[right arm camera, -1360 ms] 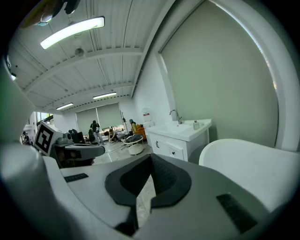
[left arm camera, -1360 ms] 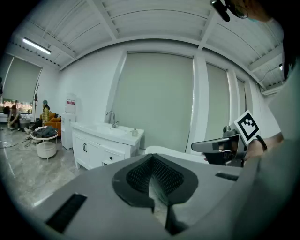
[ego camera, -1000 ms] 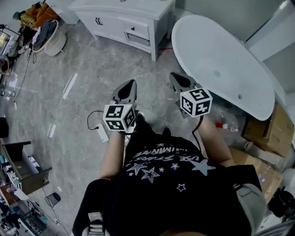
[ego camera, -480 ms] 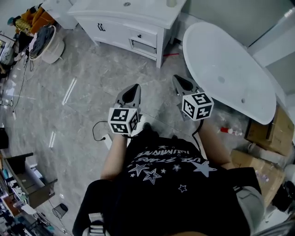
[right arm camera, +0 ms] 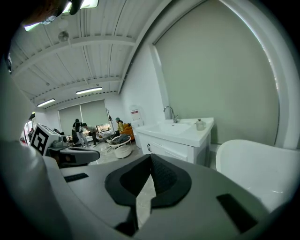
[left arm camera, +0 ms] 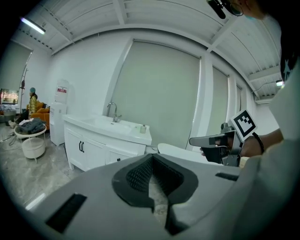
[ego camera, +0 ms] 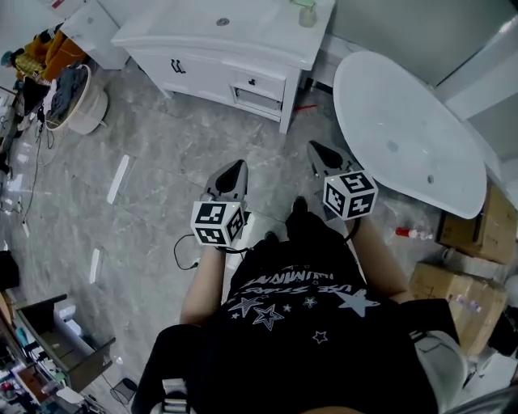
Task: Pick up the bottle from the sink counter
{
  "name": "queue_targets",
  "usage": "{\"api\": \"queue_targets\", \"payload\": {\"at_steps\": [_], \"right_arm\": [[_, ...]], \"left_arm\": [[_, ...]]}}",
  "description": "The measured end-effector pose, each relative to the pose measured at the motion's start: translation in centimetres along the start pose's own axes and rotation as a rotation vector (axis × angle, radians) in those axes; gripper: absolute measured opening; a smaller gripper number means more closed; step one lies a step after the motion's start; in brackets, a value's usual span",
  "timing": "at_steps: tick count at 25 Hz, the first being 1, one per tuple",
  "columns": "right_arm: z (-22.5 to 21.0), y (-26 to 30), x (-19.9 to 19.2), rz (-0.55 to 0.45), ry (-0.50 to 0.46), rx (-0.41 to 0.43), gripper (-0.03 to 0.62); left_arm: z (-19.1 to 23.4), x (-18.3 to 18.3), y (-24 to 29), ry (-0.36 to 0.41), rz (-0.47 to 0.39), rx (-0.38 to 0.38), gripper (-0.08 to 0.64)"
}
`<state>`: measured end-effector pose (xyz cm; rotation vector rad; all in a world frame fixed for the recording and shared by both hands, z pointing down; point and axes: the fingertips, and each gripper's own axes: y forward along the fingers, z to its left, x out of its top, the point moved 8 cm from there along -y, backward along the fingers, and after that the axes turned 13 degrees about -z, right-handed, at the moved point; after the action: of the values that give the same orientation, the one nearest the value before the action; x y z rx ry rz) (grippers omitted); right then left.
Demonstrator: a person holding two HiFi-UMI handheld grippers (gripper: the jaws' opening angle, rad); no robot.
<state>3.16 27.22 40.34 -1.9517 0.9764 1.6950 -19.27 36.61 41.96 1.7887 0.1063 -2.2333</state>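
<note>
Bottle (ego camera: 306, 14): small, pale, upright at the right end of the white sink table (ego camera: 243, 39), right of the basin (ego camera: 194, 14), nothing touching it. Step in hand, as I judge it: the approach, since both tools hang over the grey floor (ego camera: 162, 154), well apart from the table. Left hand-held gripper (ego camera: 235, 167): jaws closed together, nothing between them. Right hand-held gripper (ego camera: 317, 150): jaws also together, empty; it sits on the bottle's side, so it looks the better one for the pick. To do it well: open the jaws wide before arriving, not at the bottle. Come in level from the table's front edge so that a pad passes each side of the body below the cap. Keep clear of the bathtub (ego camera: 405, 133), which stands just right of the table. Close gently, as a light bottle on a smooth top may skid or tip, then lift straight up. Counts: bottle on the table 1; basin 1; tap (left arm camera: 111, 111) 1; hand-held grippers 2; bathtub 1; red-capped bottle (ego camera: 409, 234) lying on the floor 1; cardboard boxes (ego camera: 465, 222) at least 2; round basket (ego camera: 71, 90) with clothes 1
</note>
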Motion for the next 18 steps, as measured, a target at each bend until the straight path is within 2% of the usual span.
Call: {"api": "queue_targets", "payload": {"at_steps": [9,18], "right_arm": [[-4.4,8.3,0.0,-0.019,0.034,-0.003,0.006],[-14.8,19.1,3.0,-0.015,0.047,-0.043,0.006]], "left_arm": [[5.1,0.7,6.1,0.008,0.012,0.028,0.009],[9.8,3.4,20.2,0.010,0.011,0.000,0.009]]}}
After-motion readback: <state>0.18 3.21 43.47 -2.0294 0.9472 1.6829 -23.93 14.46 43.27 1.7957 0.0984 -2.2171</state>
